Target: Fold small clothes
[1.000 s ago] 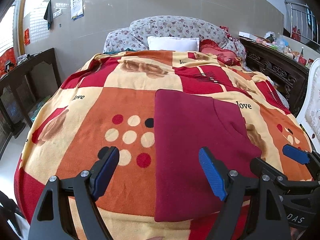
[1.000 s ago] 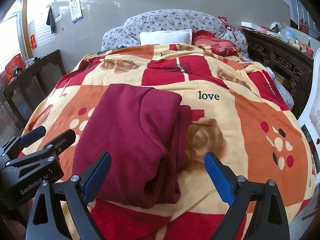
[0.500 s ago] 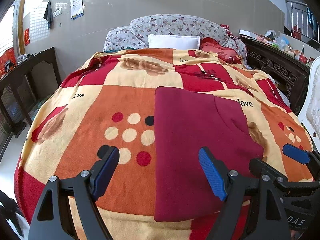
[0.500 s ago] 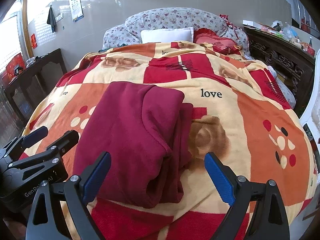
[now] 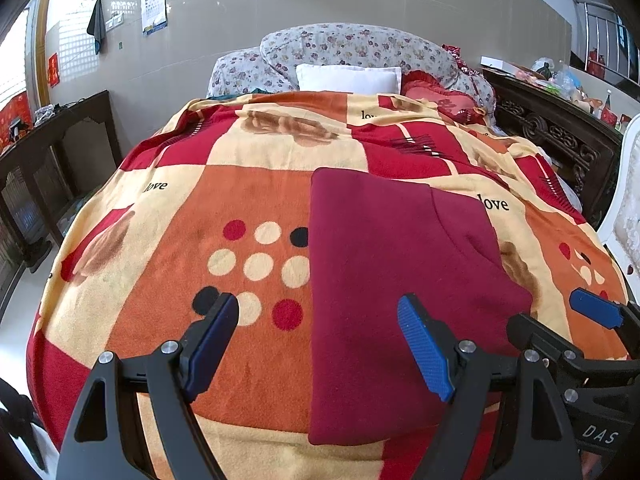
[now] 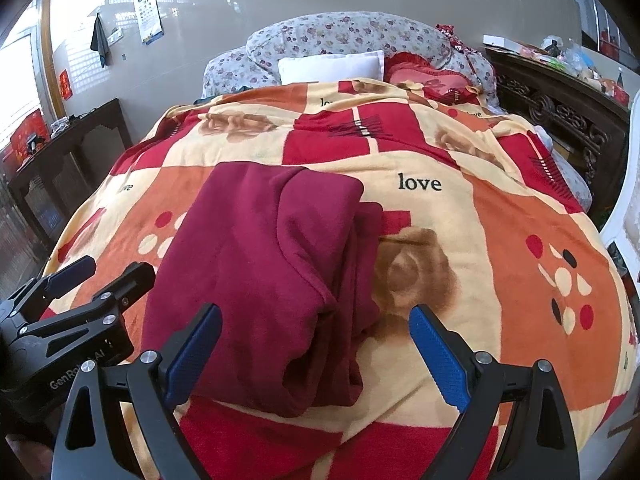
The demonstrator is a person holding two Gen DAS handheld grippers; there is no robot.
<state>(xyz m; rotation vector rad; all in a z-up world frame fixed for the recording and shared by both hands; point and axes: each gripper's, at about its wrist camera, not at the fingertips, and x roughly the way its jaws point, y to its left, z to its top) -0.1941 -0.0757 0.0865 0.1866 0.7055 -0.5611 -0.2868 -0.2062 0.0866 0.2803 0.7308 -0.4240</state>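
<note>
A dark red fleece garment (image 5: pixel 384 280) lies folded into a long, thick rectangle on the bed, on top of a plush blanket (image 5: pixel 248 200) printed with orange, cream and red squares, dots, brown roses and the word "love". Its nap looks soft and matte; the left edge runs straight and clean, while the right side shows stacked layers with a rounded fold and a curved seam, seen bulging at the near corner in the right wrist view (image 6: pixel 280 280). The left tongs (image 5: pixel 318 344) are spread wide above the near end of the garment, holding nothing: one ribbed blue pad over the blanket's dotted patch, the other over the red fleece. The right tongs (image 6: pixel 316 354) are likewise spread wide and hold nothing, straddling the garment's layered right edge, with the outer pad above the cream and brown rose print. Both have black angular frames with silver bolts. At the head of the bed sit a white pillow (image 5: pixel 348 78), a floral quilt roll (image 5: pixel 360 46) and a red ruffled cushion (image 5: pixel 436 94). Dark carved wooden furniture (image 5: pixel 560 132) flanks the bed.
</note>
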